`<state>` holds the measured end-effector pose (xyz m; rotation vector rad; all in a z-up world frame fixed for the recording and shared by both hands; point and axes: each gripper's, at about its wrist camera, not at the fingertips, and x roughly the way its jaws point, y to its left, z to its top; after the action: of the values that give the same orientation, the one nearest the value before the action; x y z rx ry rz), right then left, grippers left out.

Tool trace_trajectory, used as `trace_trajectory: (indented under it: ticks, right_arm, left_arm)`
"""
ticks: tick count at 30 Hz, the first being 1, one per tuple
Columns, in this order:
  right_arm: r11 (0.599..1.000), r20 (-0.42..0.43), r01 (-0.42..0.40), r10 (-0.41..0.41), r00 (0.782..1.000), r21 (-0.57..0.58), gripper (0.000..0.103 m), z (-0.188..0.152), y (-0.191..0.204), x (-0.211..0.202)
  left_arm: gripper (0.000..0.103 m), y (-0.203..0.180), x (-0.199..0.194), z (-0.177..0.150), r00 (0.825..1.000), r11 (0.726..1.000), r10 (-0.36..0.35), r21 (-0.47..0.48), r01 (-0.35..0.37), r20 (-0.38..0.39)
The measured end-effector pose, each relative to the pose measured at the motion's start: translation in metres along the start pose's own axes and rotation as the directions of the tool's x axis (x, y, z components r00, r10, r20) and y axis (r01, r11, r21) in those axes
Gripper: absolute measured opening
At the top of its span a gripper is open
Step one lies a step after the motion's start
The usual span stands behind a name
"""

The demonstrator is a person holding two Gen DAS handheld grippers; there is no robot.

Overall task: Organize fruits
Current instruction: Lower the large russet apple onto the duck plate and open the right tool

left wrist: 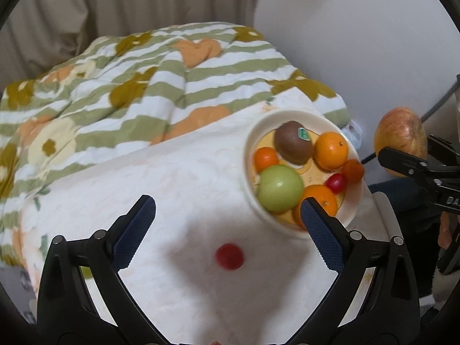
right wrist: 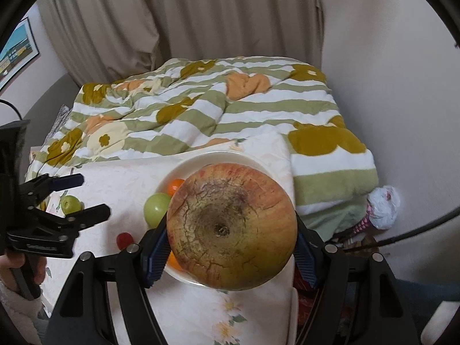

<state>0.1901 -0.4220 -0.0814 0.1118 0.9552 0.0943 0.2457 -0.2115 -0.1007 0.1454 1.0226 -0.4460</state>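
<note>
A white plate [left wrist: 353, 210] on the white cloth holds a kiwi [left wrist: 293, 142], a green apple [left wrist: 280, 188], several oranges [left wrist: 330, 149] and a small red fruit [left wrist: 335, 182]. Another small red fruit [left wrist: 229, 256] lies on the cloth below my left gripper [left wrist: 227, 218], which is open wide with nothing between its fingers. My right gripper [right wrist: 230, 258] is shut on a large red-yellow apple [right wrist: 231, 227], held above the plate [right wrist: 230, 156] and hiding most of it. In the right wrist view the left gripper [right wrist: 86, 197] hangs at the left, near a small green fruit [right wrist: 70, 204] and the red fruit [right wrist: 124, 240].
A striped, flowered quilt [right wrist: 201, 106] covers the bed behind the white cloth [left wrist: 172, 178]. Curtains [right wrist: 201, 14] hang at the back and a wall stands to the right. A plastic bag [right wrist: 383, 207] and clutter lie on the floor at the right. A hand [right wrist: 17, 264] grips the left tool.
</note>
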Motion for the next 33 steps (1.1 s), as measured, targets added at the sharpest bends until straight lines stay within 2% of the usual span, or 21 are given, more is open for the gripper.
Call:
trace_trajectory:
  ticks: [8,13,16,25,26,28,30,33]
  right_arm:
    - [0.998,-0.016,-0.036,0.035,0.999,-0.057,0.07,0.002,0.02,0.034]
    - [0.992,0.014,-0.013,0.015,1.0,-0.126,0.07,-0.005,0.032,0.055]
    - [0.992,0.03,-0.023,0.027,0.999,-0.127,0.07,-0.007,0.033,0.061]
    - [0.991,0.032,0.01,-0.006,0.999,-0.133,0.071,-0.013,0.033,0.074]
    - [0.991,0.037,0.009,-0.004,0.999,-0.137,0.072,-0.013,0.033,0.073]
    - [0.99,0.075,0.009,0.002,0.997,-0.14,0.082,-0.014,0.034,0.066]
    - [0.988,0.114,0.01,0.008,0.993,-0.153,0.1,-0.015,0.035,0.058]
    - [0.985,0.128,0.016,0.006,0.992,-0.171,0.102,-0.016,0.036,0.051]
  left_arm:
    - [0.103,0.035,-0.029,-0.023,0.998,0.992,0.068,-0.109,-0.066,0.012]
    - [0.103,0.05,-0.04,-0.04,0.993,0.981,0.114,-0.157,-0.113,-0.001]
    - [0.103,0.057,-0.043,-0.049,0.991,0.974,0.131,-0.184,-0.131,-0.01]
    - [0.103,0.057,-0.05,-0.068,0.987,0.964,0.156,-0.214,-0.157,-0.022]
    - [0.103,0.057,-0.051,-0.069,0.987,0.963,0.159,-0.216,-0.16,-0.022]
    - [0.103,0.055,-0.053,-0.073,0.987,0.961,0.16,-0.223,-0.16,-0.018]
    - [0.103,0.054,-0.056,-0.077,0.987,0.96,0.159,-0.233,-0.157,-0.011]
    - [0.103,0.051,-0.062,-0.083,0.988,0.959,0.153,-0.243,-0.148,0.005]
